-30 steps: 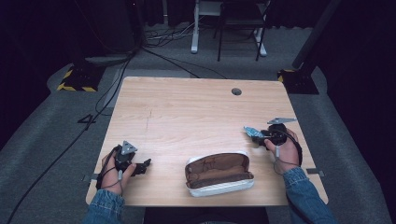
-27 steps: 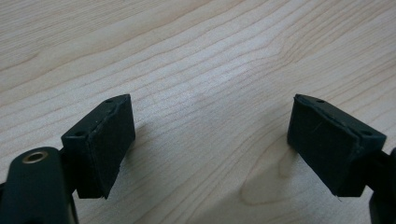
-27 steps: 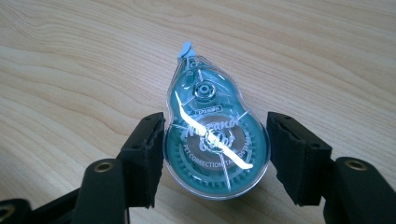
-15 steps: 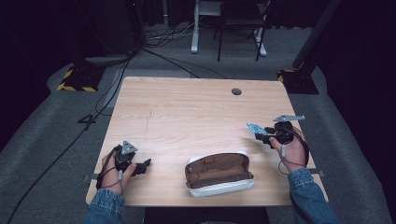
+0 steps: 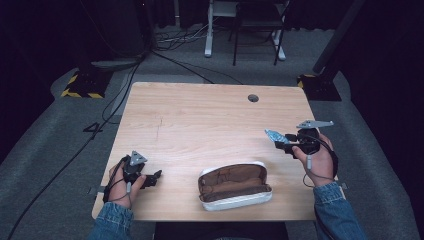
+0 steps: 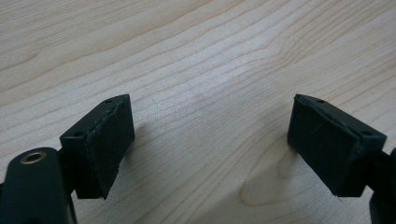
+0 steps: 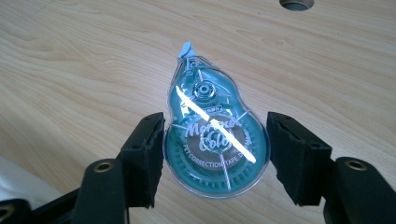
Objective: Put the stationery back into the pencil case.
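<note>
One teal see-through correction tape [image 7: 215,144], teardrop-shaped, nose pointing away | pinched by its wide end in right gripper [image 7: 215,156], above the table [image 5: 200,125] far right of the open pencil case [image 5: 235,186] | risk: smooth curved shell may squirt out | left gripper [image 6: 210,149] spread, empty, near left.

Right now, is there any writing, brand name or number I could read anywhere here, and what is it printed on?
"Morano Color": on the clear teal correction tape dispenser held in the right gripper; the first word is partly crossed by glare, so its spelling is uncertain.
"PET CORRECTION TAPE": smaller line below on the same dispenser; what follows is blurred.
"4": a mark on the grey floor left of the table.
The open pencil case shows no lettering.
</note>
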A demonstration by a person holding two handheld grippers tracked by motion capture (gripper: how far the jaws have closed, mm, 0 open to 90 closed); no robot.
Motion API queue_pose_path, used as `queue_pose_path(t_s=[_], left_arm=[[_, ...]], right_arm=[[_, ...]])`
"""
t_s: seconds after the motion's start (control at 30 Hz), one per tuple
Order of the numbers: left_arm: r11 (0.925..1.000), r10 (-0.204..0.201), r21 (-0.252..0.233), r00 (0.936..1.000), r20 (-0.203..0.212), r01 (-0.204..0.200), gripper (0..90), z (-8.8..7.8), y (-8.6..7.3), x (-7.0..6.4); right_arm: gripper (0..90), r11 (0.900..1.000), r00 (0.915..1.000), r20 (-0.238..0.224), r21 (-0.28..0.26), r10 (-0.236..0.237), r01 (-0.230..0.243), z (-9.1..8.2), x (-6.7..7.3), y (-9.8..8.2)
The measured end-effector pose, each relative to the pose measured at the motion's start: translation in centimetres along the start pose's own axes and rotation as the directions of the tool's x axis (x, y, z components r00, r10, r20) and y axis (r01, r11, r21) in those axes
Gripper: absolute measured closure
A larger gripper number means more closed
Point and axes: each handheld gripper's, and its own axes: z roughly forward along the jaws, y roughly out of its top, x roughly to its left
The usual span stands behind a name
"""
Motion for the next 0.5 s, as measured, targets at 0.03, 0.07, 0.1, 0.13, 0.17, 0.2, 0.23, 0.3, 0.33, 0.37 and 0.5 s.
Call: queue_pose_path(t_s=[0.03, 0.07, 0.1, 0.13, 0.17, 0.2, 0.23, 0.3, 0.33, 0.37, 0.5], left_arm=[[1.0000, 0.000, 0.000, 1.0000, 0.000, 0.000, 14.8, 0.0, 0.0, 0.0], [1.0000, 0.001, 0.000, 1.0000, 0.001, -0.001, 14.8, 0.0, 0.0, 0.0], [1.0000, -0.002, 0.000, 1.0000, 0.000, 0.002, 14.7, 0.0, 0.0, 0.0], [1.0000, -0.004, 0.000, 1.0000, 0.001, 0.004, 14.7, 0.0, 0.0, 0.0], [1.0000, -0.004, 0.000, 1.0000, 0.001, 0.004, 14.7, 0.0, 0.0, 0.0], [1.0000, -0.006, -0.002, 1.0000, 0.001, 0.006, 14.6, 0.1, 0.0, -0.1], [1.0000, -0.008, -0.002, 1.0000, 0.001, 0.008, 14.5, 0.1, 0.0, -0.1], [0.9999, -0.011, -0.002, 0.9999, -0.003, 0.011, 14.4, 0.1, 0.1, -0.1], [1.0000, -0.009, -0.001, 0.9999, -0.005, 0.009, 14.0, 0.1, 0.1, -0.2], [1.0000, -0.006, 0.001, 1.0000, -0.006, 0.006, 13.7, 0.1, 0.1, -0.1], [1.0000, -0.006, 0.000, 1.0000, -0.006, 0.006, 13.6, 0.2, 0.1, -0.2]], right_arm=[[39.6, 1.000, 1.0000, 0.000, 0.000, 0.000, 0.000, 0.0, 0.0, 0.0], [39.6, 1.000, 1.0000, -0.004, -0.002, -0.003, 0.003, -0.2, 0.2, 0.1], [39.6, 1.000, 0.9999, -0.011, -0.002, -0.012, 0.012, -0.5, 0.7, 0.3], [39.6, 1.000, 0.9997, -0.014, 0.001, -0.019, 0.019, -0.7, 0.9, 0.5], [39.6, 1.000, 0.9996, -0.019, 0.004, -0.021, 0.021, -0.8, 1.2, 0.6], [39.6, 1.000, 0.9994, -0.023, 0.007, -0.027, 0.027, -1.0, 1.4, 0.7], [39.6, 0.999, 0.9992, -0.025, 0.009, -0.031, 0.031, -1.2, 1.6, 0.9], [39.6, 0.999, 0.9989, -0.032, 0.012, -0.034, 0.034, -1.3, 1.9, 1.0], [39.6, 0.999, 0.9982, -0.037, 0.011, -0.046, 0.047, -1.5, 2.3, 1.1], [39.6, 0.998, 0.9972, -0.049, 0.013, -0.057, 0.058, -1.7, 2.8, 1.3], [39.6, 0.997, 0.9949, -0.063, 0.013, -0.079, 0.079, -2.1, 3.8, 1.6]])
